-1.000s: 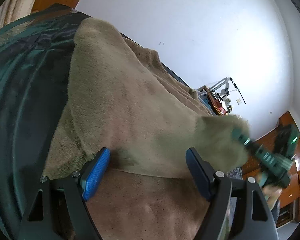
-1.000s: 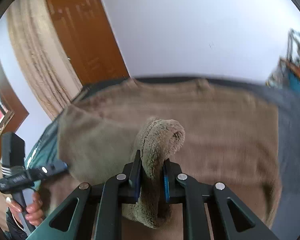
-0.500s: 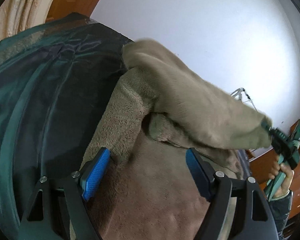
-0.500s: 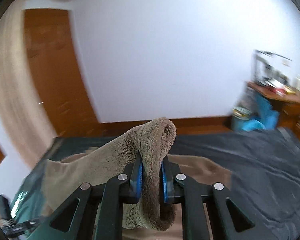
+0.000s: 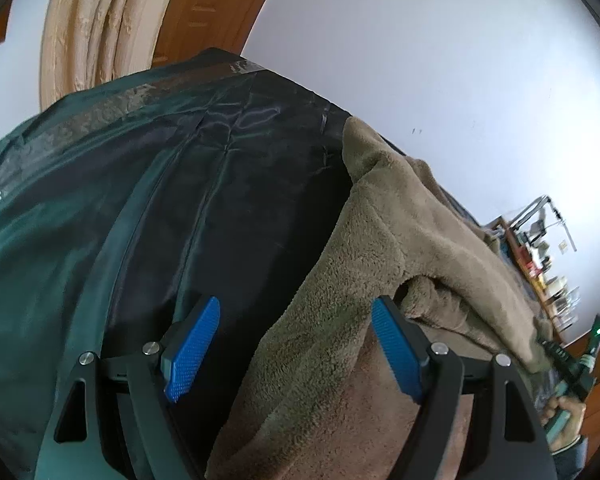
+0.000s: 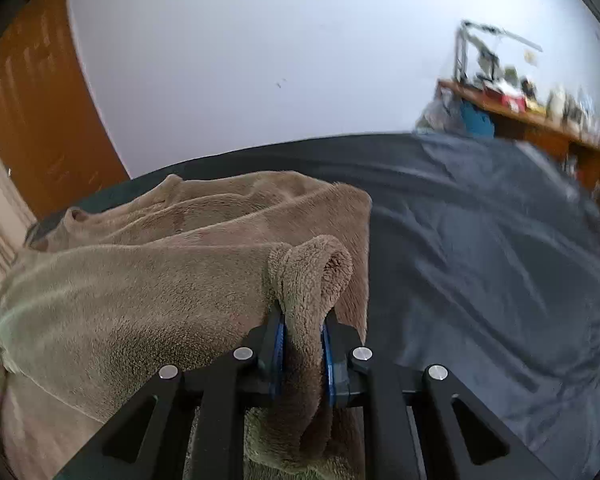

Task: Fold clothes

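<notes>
Brown fleece garment lies on a dark sheet spread over a bed. Right gripper is clamped on a bunched fold of the fleece; the pile loops up over the blue pads and a tail hangs down below them. From that pinch the cloth runs left as a raised, taut layer over the part lying flat.

A second ago the right view showed the garment spread wide and nearly flat ahead of the gripper. Half a second ago the camera pointed mostly at the white wall, with the pinched fold lifted high. Now the view is tipped back down to the bed, and the fleece sits folded over itself in long ridges, its right edge running straight across the sheet. The grip on the fold is the same in all three.

Left gripper stands wide apart, nothing between its pads; the fleece edge passes under the gap, just beside the right-hand pad. Spread unchanged from a second ago. Earlier its view was filled with fleece; now much more bare sheet shows on the left, and the fleece edge lies further right.

In the left view the right gripper sits at the far right, partly cut off, with the lifted layer stretched toward it. A hand holds its handle; the exact pinch point there is too small to be sure of.

Curtain and wooden door stand behind the bed; a cluttered desk is blurred.
</notes>
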